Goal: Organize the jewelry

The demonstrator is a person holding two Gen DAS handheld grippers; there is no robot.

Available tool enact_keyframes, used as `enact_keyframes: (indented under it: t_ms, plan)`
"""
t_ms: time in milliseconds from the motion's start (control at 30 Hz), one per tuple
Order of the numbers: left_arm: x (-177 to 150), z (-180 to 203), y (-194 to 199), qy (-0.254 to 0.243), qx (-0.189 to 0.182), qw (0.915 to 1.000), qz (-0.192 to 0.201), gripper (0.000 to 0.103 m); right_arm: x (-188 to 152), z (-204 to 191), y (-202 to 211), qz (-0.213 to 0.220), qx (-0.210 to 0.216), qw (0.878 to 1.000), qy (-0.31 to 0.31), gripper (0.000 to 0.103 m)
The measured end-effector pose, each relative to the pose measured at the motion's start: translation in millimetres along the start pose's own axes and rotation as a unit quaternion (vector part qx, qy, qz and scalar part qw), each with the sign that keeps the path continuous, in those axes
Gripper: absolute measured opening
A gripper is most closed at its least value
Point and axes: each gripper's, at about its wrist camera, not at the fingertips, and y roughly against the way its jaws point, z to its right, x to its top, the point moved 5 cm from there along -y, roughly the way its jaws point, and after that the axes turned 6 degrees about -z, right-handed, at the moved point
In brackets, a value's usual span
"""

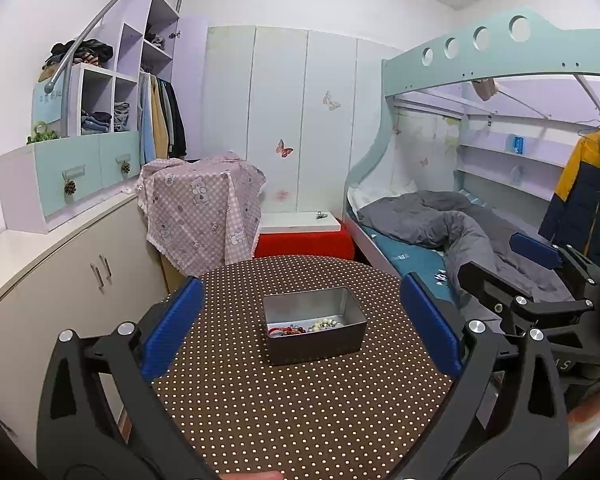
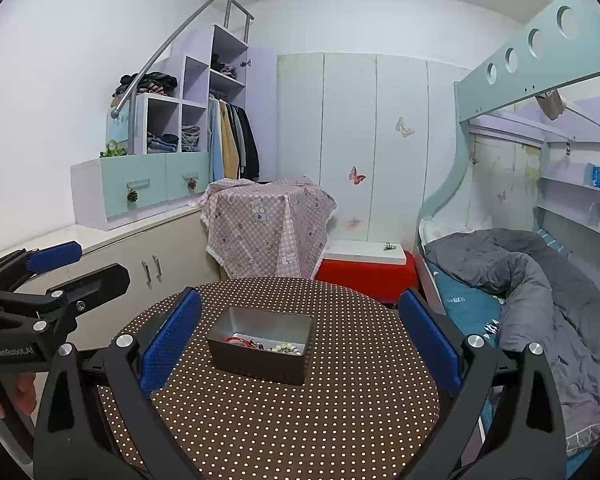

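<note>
one dotted table (image 1: 300, 420), bedroom beyond

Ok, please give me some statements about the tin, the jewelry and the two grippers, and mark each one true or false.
1. The metal tin stands on the dotted table. True.
2. The tin is closed with a lid. False: it is open at the top, and no lid is on it.
3. A red bracelet and a pale bead bracelet lie inside the tin. True.
4. The left gripper is shut on the red bracelet. False: its jaws are wide apart and hold nothing.
5. The right gripper holds the tin by its rim. False: its jaws are open and do not touch the tin.
6. No loose jewelry shows on the table outside the tin. True.
</note>
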Motion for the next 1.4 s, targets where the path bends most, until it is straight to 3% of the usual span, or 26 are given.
enact_keyframes:
  t_ms: [1400]
  plan:
    - [-1.7,-11.4,-3.7,0.016,0.025,0.9994,-0.02,0.097,-0.1,-7.2,-2.1,-0.009,0.009,1.0,0.001,0.095]
